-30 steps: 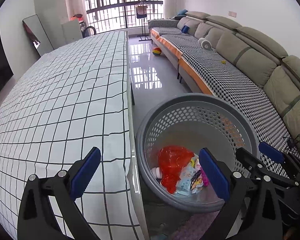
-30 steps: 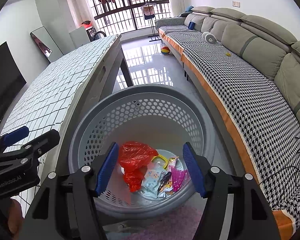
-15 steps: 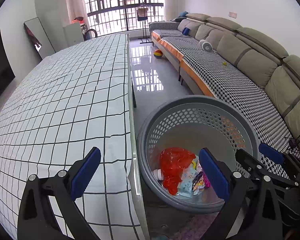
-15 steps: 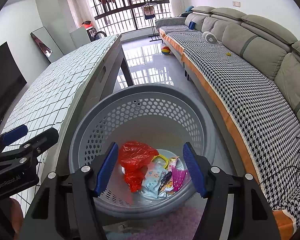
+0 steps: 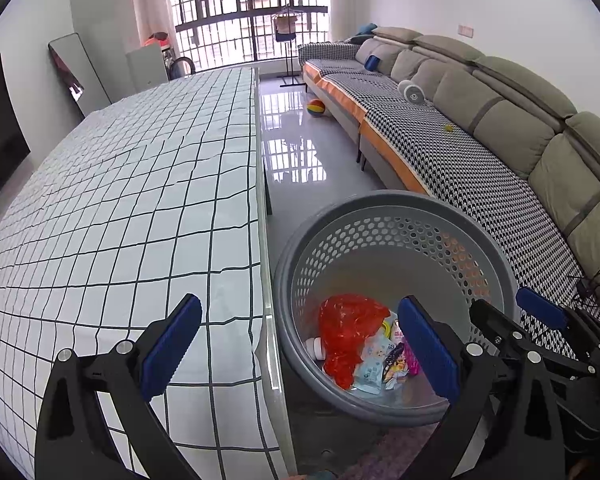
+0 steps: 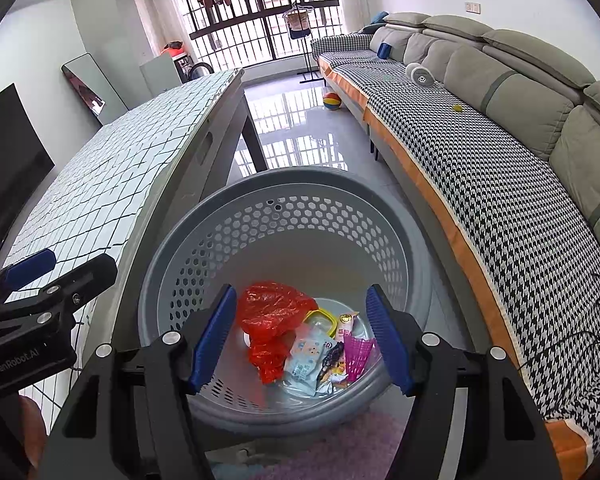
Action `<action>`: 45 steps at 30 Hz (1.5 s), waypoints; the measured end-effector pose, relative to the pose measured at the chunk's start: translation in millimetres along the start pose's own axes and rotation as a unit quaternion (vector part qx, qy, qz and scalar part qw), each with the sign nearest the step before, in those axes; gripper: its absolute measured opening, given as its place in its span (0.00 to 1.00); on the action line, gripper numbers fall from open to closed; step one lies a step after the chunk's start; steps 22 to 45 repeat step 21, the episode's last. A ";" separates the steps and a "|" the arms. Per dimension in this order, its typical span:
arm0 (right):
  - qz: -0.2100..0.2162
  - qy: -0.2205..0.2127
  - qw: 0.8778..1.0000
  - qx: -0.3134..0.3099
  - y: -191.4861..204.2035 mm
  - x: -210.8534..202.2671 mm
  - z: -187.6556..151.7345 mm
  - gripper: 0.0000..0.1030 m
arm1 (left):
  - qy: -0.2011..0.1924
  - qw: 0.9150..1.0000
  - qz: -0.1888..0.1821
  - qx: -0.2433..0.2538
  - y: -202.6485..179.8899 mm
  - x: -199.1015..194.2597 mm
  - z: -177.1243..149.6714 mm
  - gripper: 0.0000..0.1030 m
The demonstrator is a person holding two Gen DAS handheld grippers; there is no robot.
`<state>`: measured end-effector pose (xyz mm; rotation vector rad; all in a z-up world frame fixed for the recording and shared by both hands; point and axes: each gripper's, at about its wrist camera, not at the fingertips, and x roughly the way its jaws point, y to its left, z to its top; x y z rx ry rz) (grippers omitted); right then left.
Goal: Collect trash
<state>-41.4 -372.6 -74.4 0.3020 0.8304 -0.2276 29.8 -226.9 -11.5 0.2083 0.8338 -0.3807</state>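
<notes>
A grey perforated basket (image 5: 384, 204) (image 6: 284, 180) stands on the floor between the table and the sofa. At its bottom lie a crumpled red plastic bag (image 5: 348, 328) (image 6: 272, 316), a pale blue wipes packet (image 6: 308, 354), a pink mesh piece (image 6: 358, 354), a yellow-rimmed lid (image 6: 320, 320) and small wrappers. My left gripper (image 5: 300, 352) is open and empty, straddling the table edge and the basket's left rim. Above the basket's mouth my right gripper (image 6: 302, 338) hangs open with nothing between its blue pads; it also shows at the right edge of the left wrist view.
A long table (image 5: 120, 200) with a black-grid white cloth fills the left. A grey sofa (image 5: 500, 128) with a houndstooth cover runs along the right. A coloured ball (image 5: 315, 108) lies on the glossy floor. A pink mat (image 6: 320, 452) lies in front of the basket.
</notes>
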 end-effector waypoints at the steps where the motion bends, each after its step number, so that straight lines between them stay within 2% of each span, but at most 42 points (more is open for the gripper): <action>1: 0.000 0.000 1.000 0.000 0.0 0.0 0.0 0.62 | 0.000 1.000 0.001 0.000 -0.1 -0.3 -0.4 0.94; 45: 0.001 -0.001 1.000 0.000 0.7 -0.9 -0.2 0.62 | -0.005 1.000 0.003 0.000 0.5 -1.7 -1.3 0.94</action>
